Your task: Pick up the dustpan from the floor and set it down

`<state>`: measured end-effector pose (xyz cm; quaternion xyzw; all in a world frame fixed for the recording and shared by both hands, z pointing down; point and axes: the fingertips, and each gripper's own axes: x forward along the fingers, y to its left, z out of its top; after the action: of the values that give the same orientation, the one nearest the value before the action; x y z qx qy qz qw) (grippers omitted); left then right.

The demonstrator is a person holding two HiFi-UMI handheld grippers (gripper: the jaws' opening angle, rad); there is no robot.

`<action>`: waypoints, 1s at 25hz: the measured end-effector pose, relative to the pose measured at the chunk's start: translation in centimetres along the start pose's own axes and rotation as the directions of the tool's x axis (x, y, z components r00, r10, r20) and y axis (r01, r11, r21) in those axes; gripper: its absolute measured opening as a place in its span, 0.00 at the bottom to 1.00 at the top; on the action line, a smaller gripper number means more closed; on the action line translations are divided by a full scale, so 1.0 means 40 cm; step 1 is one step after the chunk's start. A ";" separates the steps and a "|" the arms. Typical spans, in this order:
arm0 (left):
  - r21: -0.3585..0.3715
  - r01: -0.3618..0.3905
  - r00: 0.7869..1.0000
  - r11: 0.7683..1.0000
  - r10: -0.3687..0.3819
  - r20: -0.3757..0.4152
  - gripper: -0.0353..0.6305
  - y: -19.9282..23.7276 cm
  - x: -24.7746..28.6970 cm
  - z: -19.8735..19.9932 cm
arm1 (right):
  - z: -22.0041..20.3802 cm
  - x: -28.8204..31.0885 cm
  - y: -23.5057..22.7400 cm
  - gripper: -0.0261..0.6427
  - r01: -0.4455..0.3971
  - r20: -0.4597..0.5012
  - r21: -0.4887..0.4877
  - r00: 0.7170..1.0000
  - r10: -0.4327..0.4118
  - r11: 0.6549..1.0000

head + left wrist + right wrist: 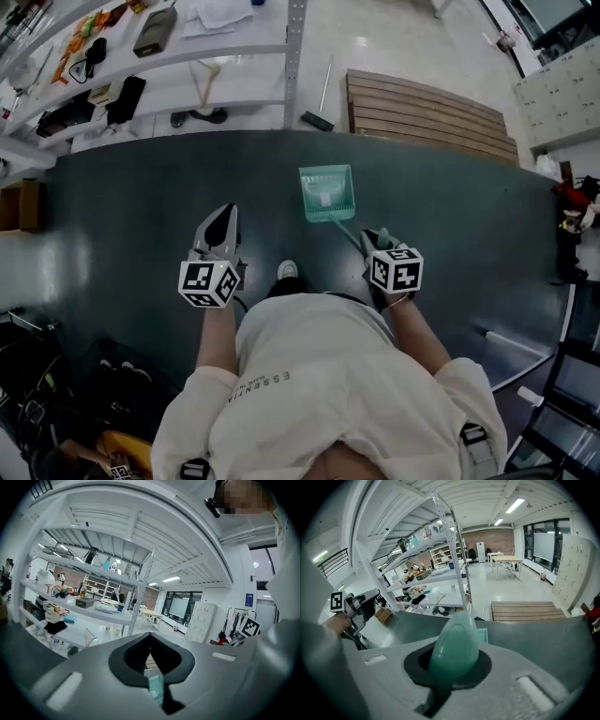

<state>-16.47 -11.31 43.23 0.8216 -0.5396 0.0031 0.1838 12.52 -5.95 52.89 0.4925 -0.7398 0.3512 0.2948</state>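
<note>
Green dustpan in head view, pan near the wooden platform, on its side toward the person; right gripper clamped on its handle. Left gripper view: left gripper jaws together, empty. Right gripper view: handle end gripped between jaws

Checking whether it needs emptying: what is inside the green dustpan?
Inside the dustpan only a pale rectangular patch shows, perhaps a label; no debris visible. The right claw, shut on the handle, covers its end.

one green dustpan, two hand-held grippers, one slatted wooden platform and one white shelf rack.
</note>
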 end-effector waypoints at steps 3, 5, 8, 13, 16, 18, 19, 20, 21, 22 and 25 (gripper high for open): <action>0.007 0.040 0.999 0.999 -0.040 -0.016 0.08 -0.022 0.021 -0.007 | -0.010 0.023 0.000 0.04 0.006 -0.018 0.008 1.000 -0.006 1.000; 0.005 0.057 0.998 0.998 -0.057 -0.029 0.08 -0.016 0.037 -0.010 | -0.004 0.043 -0.003 0.04 0.019 -0.028 0.023 0.999 -0.019 1.000; 0.007 0.069 0.996 0.998 -0.068 -0.050 0.08 0.011 0.059 -0.014 | 0.013 0.080 -0.001 0.04 0.032 -0.031 0.039 0.999 -0.031 0.999; -0.014 0.066 0.996 0.998 -0.067 -0.065 0.08 0.044 0.108 -0.015 | 0.059 0.143 -0.007 0.04 0.034 -0.051 0.035 0.998 -0.032 0.999; -0.021 0.053 0.995 0.998 -0.055 -0.079 0.08 0.063 0.153 -0.025 | 0.105 0.201 -0.030 0.04 0.024 -0.064 0.048 0.998 -0.021 0.999; -0.037 0.026 0.995 0.999 -0.029 -0.096 0.08 0.087 0.201 -0.038 | 0.146 0.252 -0.048 0.04 0.016 -0.076 0.048 0.997 -0.012 0.999; -0.046 0.007 0.994 0.999 -0.012 -0.105 0.08 0.100 0.228 -0.045 | 0.166 0.280 -0.056 0.04 0.010 -0.083 0.046 0.996 -0.006 0.999; -0.052 -0.012 0.994 0.999 0.006 -0.114 0.08 0.112 0.256 -0.052 | 0.185 0.310 -0.063 0.04 0.002 -0.091 0.043 0.996 0.002 0.999; -0.055 -0.026 0.993 0.998 0.019 -0.120 0.08 0.123 0.286 -0.057 | 0.204 0.341 -0.071 0.04 -0.005 -0.098 0.040 0.995 0.009 0.999; -0.057 -0.034 0.992 0.998 0.027 -0.124 0.08 0.132 0.318 -0.060 | 0.223 0.375 -0.081 0.04 -0.012 -0.104 0.038 0.994 0.016 0.999; -0.074 -0.051 0.991 0.996 0.041 -0.127 0.08 0.155 0.415 -0.066 | 0.270 0.478 -0.117 0.04 -0.031 -0.134 0.037 0.990 0.036 0.999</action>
<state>-14.54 -27.39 50.94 0.7995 -0.5454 0.0381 0.2487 9.42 -25.93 62.65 0.4602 -0.7201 0.4012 0.3297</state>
